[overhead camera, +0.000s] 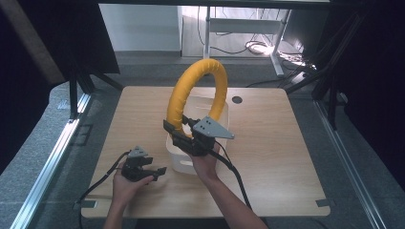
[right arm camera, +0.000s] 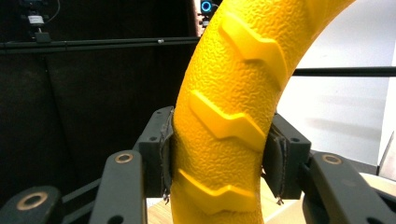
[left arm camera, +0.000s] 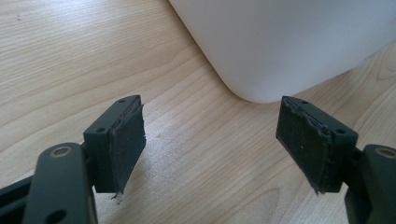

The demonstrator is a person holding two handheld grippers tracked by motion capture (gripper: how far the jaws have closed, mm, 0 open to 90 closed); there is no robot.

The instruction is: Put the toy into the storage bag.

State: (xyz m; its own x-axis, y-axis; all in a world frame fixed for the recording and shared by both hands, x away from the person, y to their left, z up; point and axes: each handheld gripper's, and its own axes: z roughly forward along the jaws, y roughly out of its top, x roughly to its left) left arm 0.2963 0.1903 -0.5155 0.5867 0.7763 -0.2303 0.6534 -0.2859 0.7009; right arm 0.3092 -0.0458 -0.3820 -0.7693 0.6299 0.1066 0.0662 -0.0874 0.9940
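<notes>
From the high view I see my right hand-held gripper (overhead camera: 177, 130) raised above the wooden surface (overhead camera: 282, 157), its jaws clamped on one end of a large yellow ring (overhead camera: 191, 86). The ring stands upright as a tall arch, rising from the gripper, curving over the top and coming down on the far side behind a white bin (overhead camera: 184, 160) that sits near the middle of the surface. I cannot tell whether the ring's lower part touches the bin or hangs inside it. The grey three-cornered plate (overhead camera: 215, 128) sits on top of this gripper, and its black cable (overhead camera: 236, 179) trails back along my forearm.

In the right gripper view, the yellow ring (right arm camera: 229, 121) runs up between the two black pads (right arm camera: 166, 144), which press against it on both sides. Its skin is pebbled, with raised chevron ribs along the face toward the camera.

My left hand-held gripper (overhead camera: 157, 172) rests low on the surface, just beside the bin's near left corner, held in my left hand (overhead camera: 128, 183). In the left gripper view, its jaws stand wide apart with nothing between them, over bare wood grain (left arm camera: 70, 56). The rounded corner of the white bin (left arm camera: 280, 46) sits just ahead of the pads (left arm camera: 126, 140), close but apart from them.
</notes>
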